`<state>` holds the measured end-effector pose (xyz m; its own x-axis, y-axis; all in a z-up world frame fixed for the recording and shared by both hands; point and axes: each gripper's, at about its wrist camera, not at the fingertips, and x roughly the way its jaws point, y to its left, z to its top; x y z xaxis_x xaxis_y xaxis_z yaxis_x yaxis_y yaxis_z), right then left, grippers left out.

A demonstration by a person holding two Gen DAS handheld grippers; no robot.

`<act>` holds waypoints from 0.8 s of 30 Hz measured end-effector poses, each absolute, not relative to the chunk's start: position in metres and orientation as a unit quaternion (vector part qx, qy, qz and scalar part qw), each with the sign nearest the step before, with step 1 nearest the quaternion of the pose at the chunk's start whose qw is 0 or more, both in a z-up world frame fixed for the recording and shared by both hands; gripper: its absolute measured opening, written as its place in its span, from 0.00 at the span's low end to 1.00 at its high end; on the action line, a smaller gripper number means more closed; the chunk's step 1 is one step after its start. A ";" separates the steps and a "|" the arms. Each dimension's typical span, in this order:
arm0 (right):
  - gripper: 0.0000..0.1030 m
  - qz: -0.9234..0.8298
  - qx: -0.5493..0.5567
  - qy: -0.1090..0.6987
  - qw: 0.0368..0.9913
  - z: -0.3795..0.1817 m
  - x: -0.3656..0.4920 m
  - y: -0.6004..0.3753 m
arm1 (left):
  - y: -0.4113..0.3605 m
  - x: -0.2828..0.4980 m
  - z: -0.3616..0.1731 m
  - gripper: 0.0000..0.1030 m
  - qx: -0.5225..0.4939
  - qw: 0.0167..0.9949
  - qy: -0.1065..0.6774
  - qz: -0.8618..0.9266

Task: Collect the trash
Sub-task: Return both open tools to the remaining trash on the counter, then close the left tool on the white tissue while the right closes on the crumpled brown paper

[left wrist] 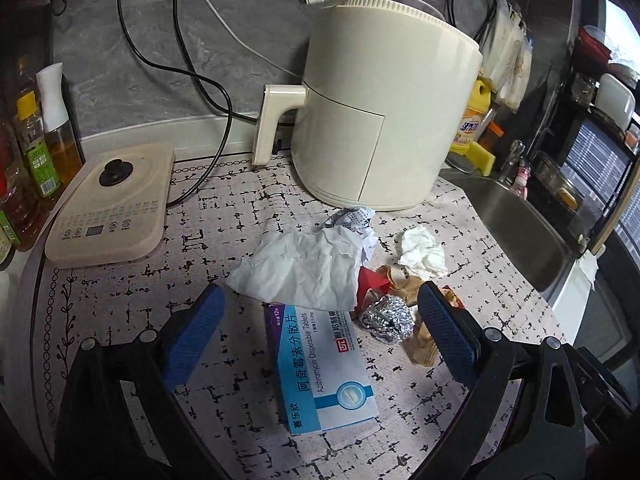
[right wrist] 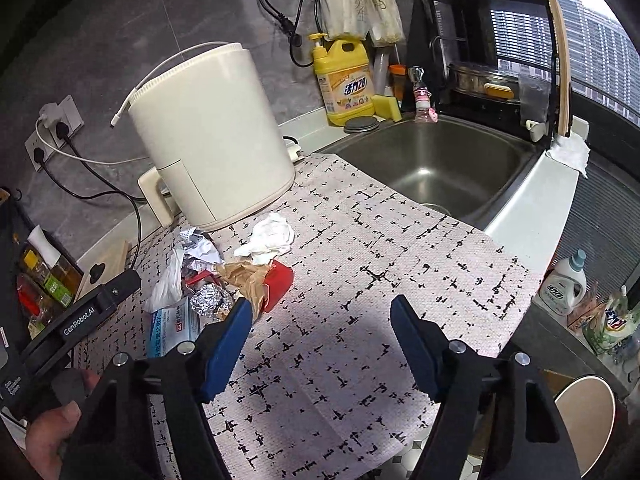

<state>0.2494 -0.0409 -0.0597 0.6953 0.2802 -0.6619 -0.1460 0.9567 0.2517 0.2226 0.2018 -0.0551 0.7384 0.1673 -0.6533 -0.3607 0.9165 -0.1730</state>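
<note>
A pile of trash lies on the patterned mat. It holds a blue and white medicine box, a large crumpled white paper, a foil ball, brown paper, a red scrap, a white tissue wad and a printed crumpled paper. My left gripper is open, its fingers on either side of the box and foil ball. My right gripper is open and empty over bare mat, right of the pile: red scrap, foil ball, tissue wad, box.
A cream air fryer stands behind the pile. An induction hob and oil bottles are at the left. A steel sink with a yellow detergent bottle lies to the right. A round bin sits below the counter edge.
</note>
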 end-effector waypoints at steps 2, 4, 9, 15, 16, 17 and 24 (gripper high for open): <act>0.67 0.118 0.086 0.376 0.915 -0.062 0.254 -0.034 | 0.206 0.229 -0.060 0.93 -0.149 0.919 0.337 0.142; 0.65 0.119 0.082 0.380 0.913 -0.065 0.259 -0.028 | 0.210 0.235 -0.064 0.93 -0.151 0.917 0.341 0.140; 0.60 0.120 0.078 0.389 0.910 -0.070 0.272 -0.019 | 0.215 0.252 -0.074 0.93 -0.148 0.915 0.350 0.133; 0.52 0.121 0.073 0.398 0.906 -0.076 0.291 -0.006 | 0.217 0.275 -0.087 0.84 -0.142 0.911 0.366 0.124; 0.51 0.123 0.071 0.399 0.906 -0.077 0.294 -0.004 | 0.217 0.277 -0.088 0.81 -0.143 0.910 0.369 0.122; 0.51 0.124 0.070 0.400 0.905 -0.078 0.297 -0.001 | 0.218 0.280 -0.090 0.73 -0.143 0.909 0.372 0.121; 0.46 0.139 0.064 0.418 0.896 -0.092 0.315 0.018 | 0.230 0.283 -0.097 0.13 -0.146 0.900 0.389 0.129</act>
<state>0.3153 0.0182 -0.0922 0.6129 0.3022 -0.7301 -0.1946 0.9532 0.2312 0.2829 0.2299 -0.0968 0.6639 0.1184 -0.7384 -0.3459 0.9240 -0.1629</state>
